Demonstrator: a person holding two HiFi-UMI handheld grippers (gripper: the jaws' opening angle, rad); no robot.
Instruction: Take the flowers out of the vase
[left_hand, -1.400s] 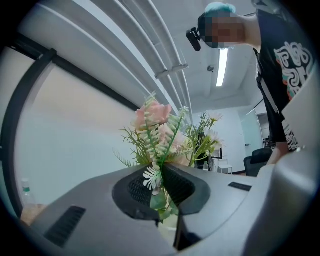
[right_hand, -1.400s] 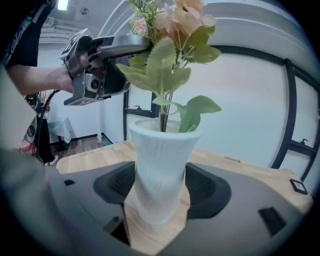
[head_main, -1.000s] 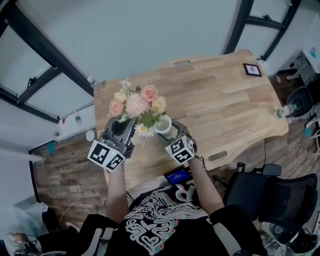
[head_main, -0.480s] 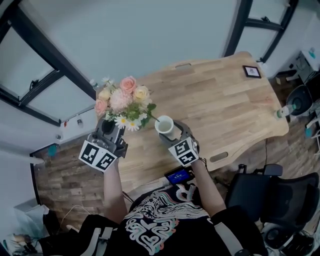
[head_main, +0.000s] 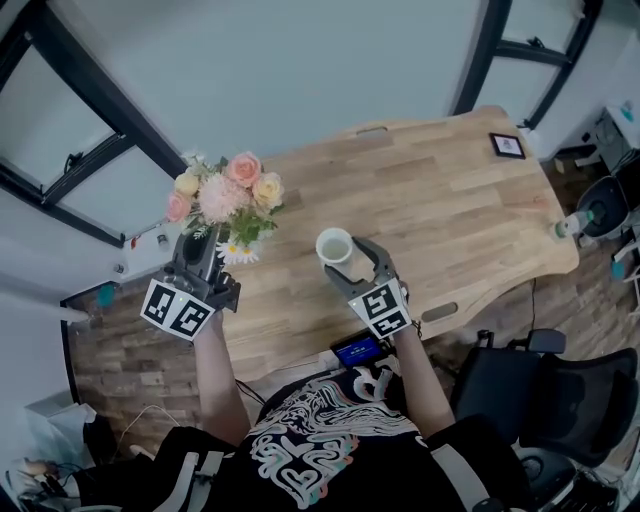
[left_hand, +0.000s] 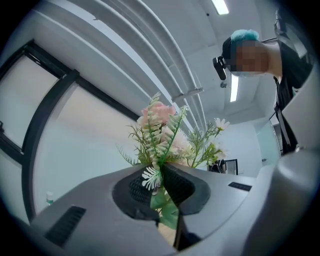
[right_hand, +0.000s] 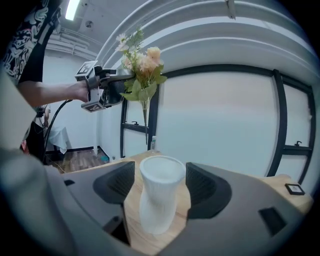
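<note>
A bouquet of pink, peach and white artificial flowers (head_main: 222, 195) is out of the vase and hangs in the air over the table's left end. My left gripper (head_main: 205, 246) is shut on its green stems. In the left gripper view the stems and leaves (left_hand: 162, 200) are pinched between the pads (left_hand: 182, 187). The white ribbed vase (head_main: 334, 244) stands upright between the fingers of my right gripper (head_main: 348, 262), which is shut on it. The right gripper view shows the vase (right_hand: 159, 200) between the pads, with the left gripper (right_hand: 117, 85) and the bouquet (right_hand: 142, 65) high at the left.
The wooden table (head_main: 450, 200) stretches away to the right, with a small black-framed picture (head_main: 507, 145) near its far corner. A device with a blue screen (head_main: 357, 350) lies at the near edge. An office chair (head_main: 560, 390) stands at the right. Black window frames (head_main: 90, 110) lie beyond the left end.
The left gripper has drawn the bouquet out of the vase, up and to the left. The right gripper has shifted slightly right with the vase, so the two are now well apart.
</note>
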